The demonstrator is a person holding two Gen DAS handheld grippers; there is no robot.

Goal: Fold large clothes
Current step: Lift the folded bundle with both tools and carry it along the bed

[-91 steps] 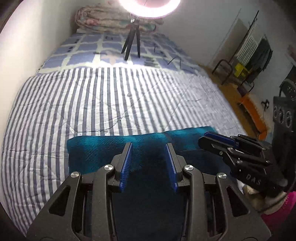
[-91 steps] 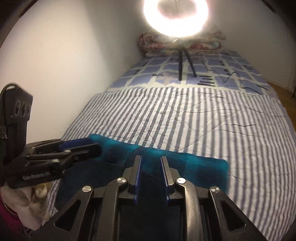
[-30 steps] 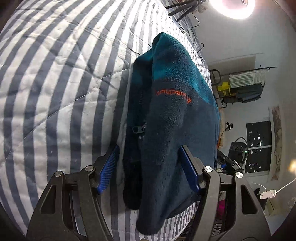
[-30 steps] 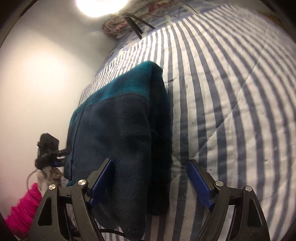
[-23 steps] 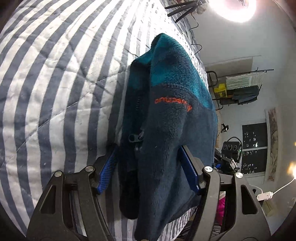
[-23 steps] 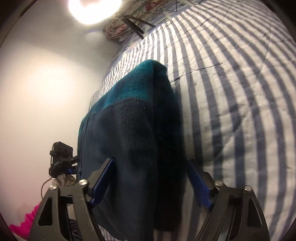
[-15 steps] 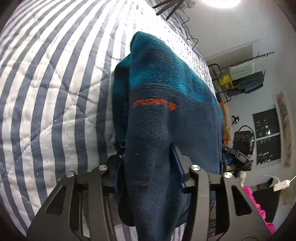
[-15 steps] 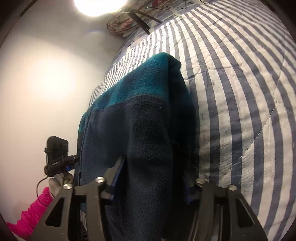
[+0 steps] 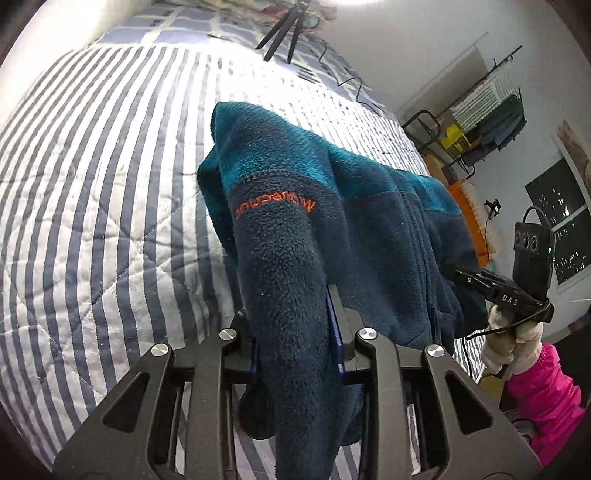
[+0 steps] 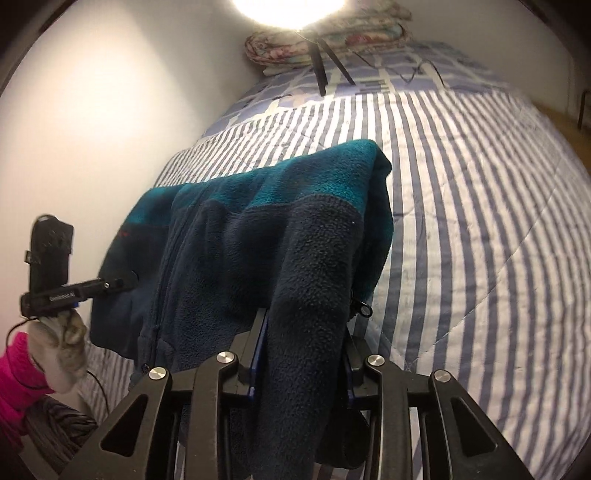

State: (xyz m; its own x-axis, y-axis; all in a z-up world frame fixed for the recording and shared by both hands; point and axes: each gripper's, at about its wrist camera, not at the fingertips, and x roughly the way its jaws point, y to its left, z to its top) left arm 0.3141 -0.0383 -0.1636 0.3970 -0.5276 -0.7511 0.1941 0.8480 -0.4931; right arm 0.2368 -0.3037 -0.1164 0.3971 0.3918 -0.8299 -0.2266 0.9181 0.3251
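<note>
A navy and teal fleece jacket (image 9: 369,206) with an orange logo hangs folded between my two grippers, lifted above the striped quilt. In the left wrist view my left gripper (image 9: 293,325) has its blue pads pressed on a thick navy fold at one end, and its jaws are still closing. In the right wrist view my right gripper (image 10: 303,332) pinches the other end of the jacket (image 10: 258,229) the same way, also closing, with a zip pull dangling beside it. Each view shows the other gripper's tips sunk in the fleece, the right (image 9: 458,273) and the left (image 10: 122,282).
The blue and white striped quilt (image 9: 110,221) covers the bed. A ring light tripod (image 9: 284,33) and a rolled floral blanket (image 10: 325,40) stand at the head. A white wall (image 10: 92,110) runs along one side. A clothes rack (image 9: 491,107) stands beyond the other. A gloved hand in a pink sleeve (image 9: 546,373) holds the right gripper.
Both grippers' jaws came together onto the ends of the folded fleece. Both then rose and rolled, lifting the fleece off the quilt.
</note>
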